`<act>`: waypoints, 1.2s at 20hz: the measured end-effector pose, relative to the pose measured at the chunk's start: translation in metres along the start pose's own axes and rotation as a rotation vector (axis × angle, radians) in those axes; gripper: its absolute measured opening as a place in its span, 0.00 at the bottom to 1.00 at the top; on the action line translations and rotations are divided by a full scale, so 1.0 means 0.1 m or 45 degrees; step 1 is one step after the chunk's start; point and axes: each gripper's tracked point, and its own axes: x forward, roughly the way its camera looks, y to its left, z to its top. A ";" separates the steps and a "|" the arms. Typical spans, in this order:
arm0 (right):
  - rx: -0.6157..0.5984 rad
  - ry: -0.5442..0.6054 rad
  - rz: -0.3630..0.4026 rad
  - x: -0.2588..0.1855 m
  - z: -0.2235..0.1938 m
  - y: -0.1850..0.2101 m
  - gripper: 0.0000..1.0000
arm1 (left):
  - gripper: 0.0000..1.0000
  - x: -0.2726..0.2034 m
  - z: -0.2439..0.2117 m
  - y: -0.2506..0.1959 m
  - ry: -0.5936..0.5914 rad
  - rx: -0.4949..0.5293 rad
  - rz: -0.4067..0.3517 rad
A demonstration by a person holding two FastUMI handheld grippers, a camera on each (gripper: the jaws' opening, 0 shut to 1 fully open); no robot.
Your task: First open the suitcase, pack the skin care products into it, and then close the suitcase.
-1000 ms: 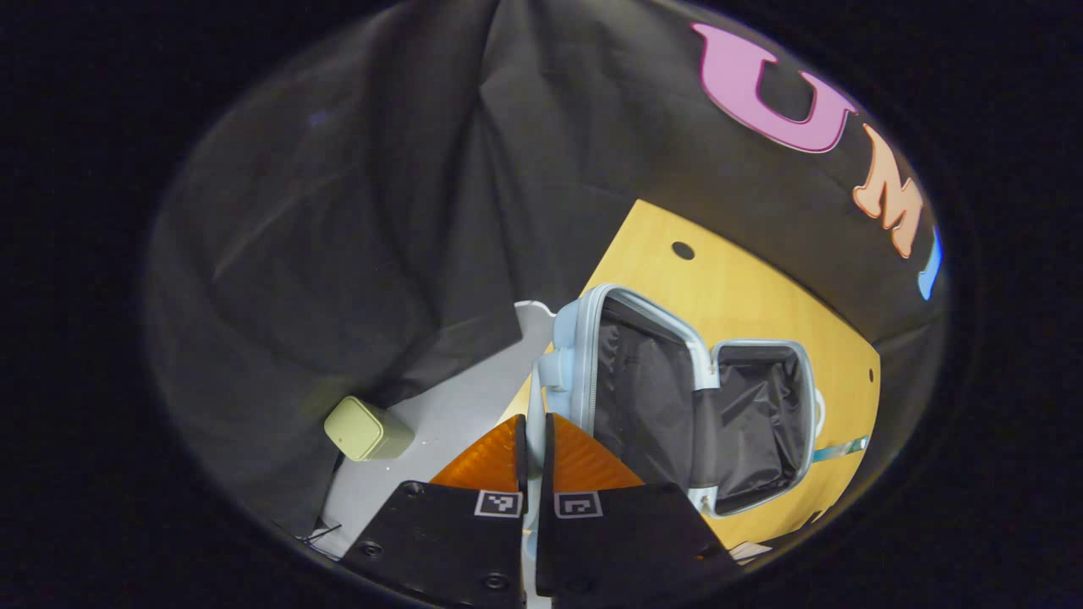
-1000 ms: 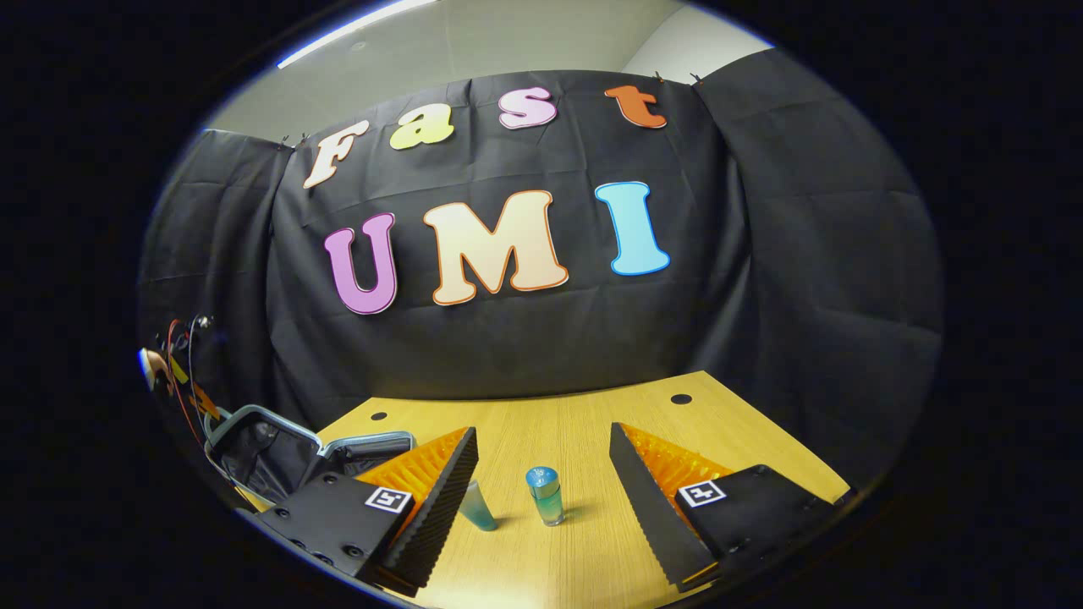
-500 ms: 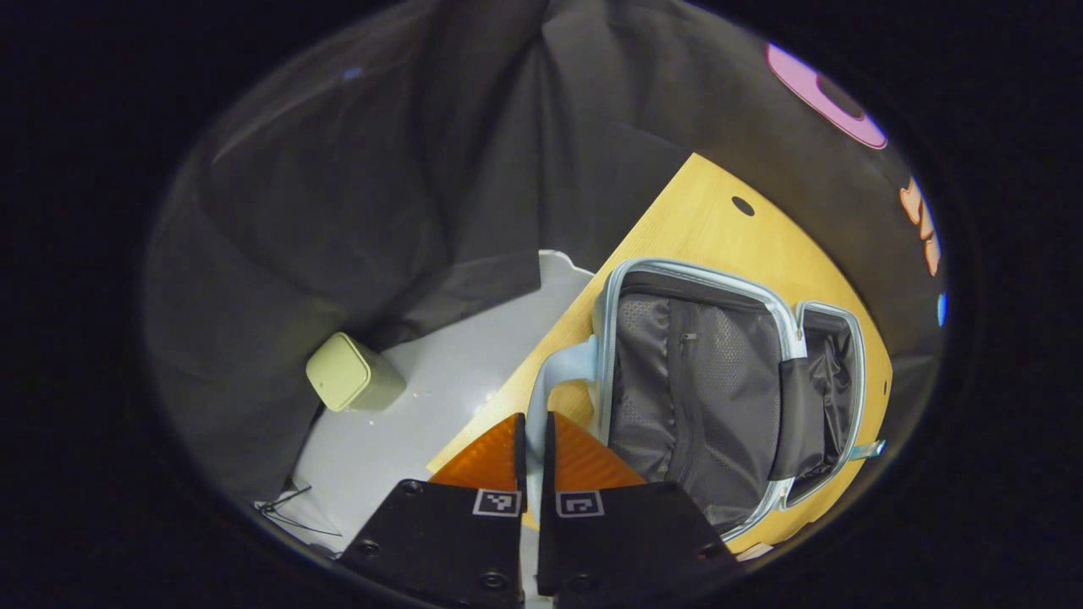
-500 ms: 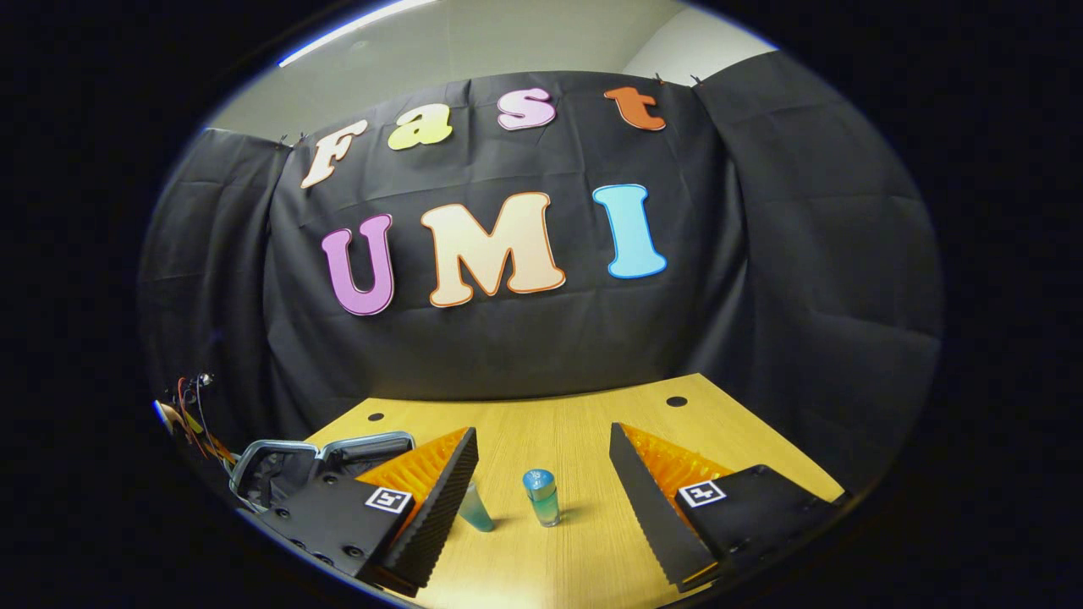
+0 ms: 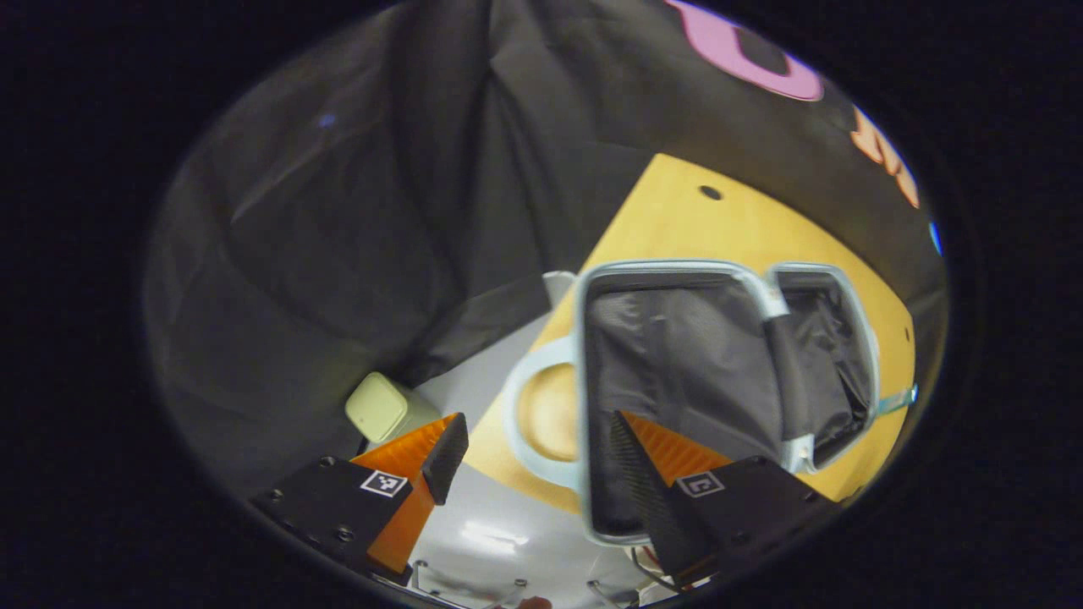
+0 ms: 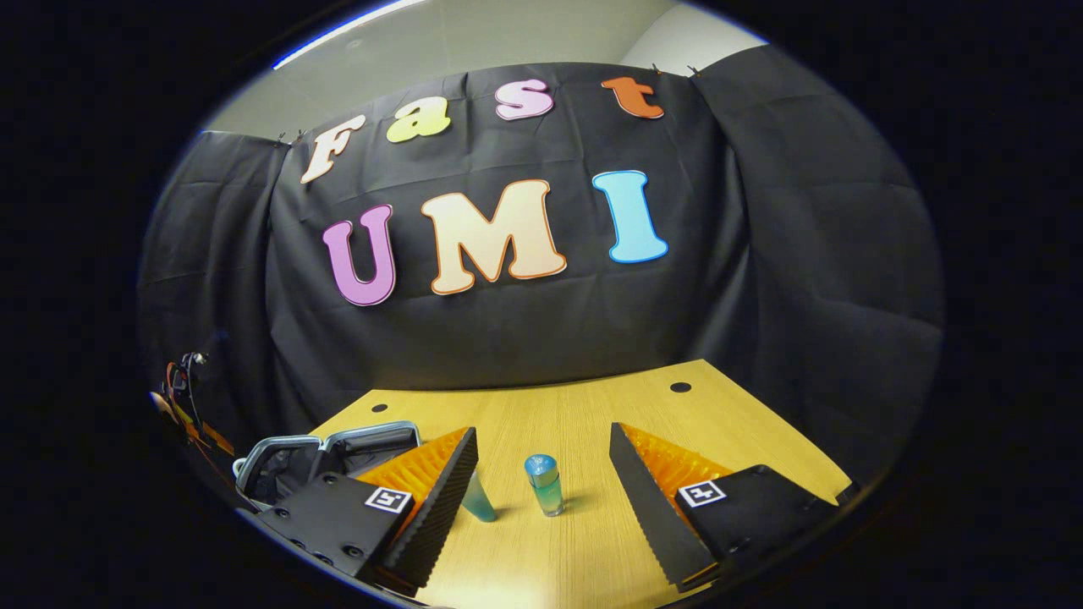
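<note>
The light-blue suitcase lies open on the wooden table, both halves showing dark lining. Its looped handle hangs over the table's edge. My left gripper is open, its fingers standing either side of that handle without touching it. In the right gripper view, my right gripper is open low over the table. A small blue-capped bottle stands upright between its fingers, untouched. A teal tube peeks out beside the left finger. The open suitcase sits at the left.
A pale green box stands on the grey floor beside the table. Black cloth walls close in the booth at the back and sides. Small round holes mark the table's far edge.
My left gripper was shut on the suitcase handle and has opened and let go. The raised half has swung down, so the case now lies flat. The right gripper has barely moved.
</note>
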 end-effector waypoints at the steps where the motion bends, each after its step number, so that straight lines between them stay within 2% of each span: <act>1: 0.005 0.005 0.008 0.00 -0.01 0.01 0.98 | 0.94 -0.12 -0.06 -0.26 -0.011 0.014 -0.065; 4: 0.010 0.006 0.043 0.02 -0.03 0.01 0.98 | 0.95 -0.44 -0.19 -0.99 -0.053 0.057 -0.218; 7: 0.013 0.024 0.093 0.08 -0.05 0.02 0.98 | 0.96 -0.72 -0.38 -1.89 -0.072 0.111 -0.440; 12: -0.006 0.075 0.171 0.18 -0.08 -0.06 0.98 | 0.95 -1.04 -0.57 -3.07 -0.113 0.234 -0.636; 19: -0.033 0.190 0.262 0.37 -0.12 -0.30 0.98 | 0.95 -0.92 -0.86 -4.33 -0.251 0.363 -0.741; 24: -0.017 0.235 0.293 0.54 -0.17 -0.53 0.98 | 0.95 -0.45 -0.88 -4.88 -0.336 0.327 -0.643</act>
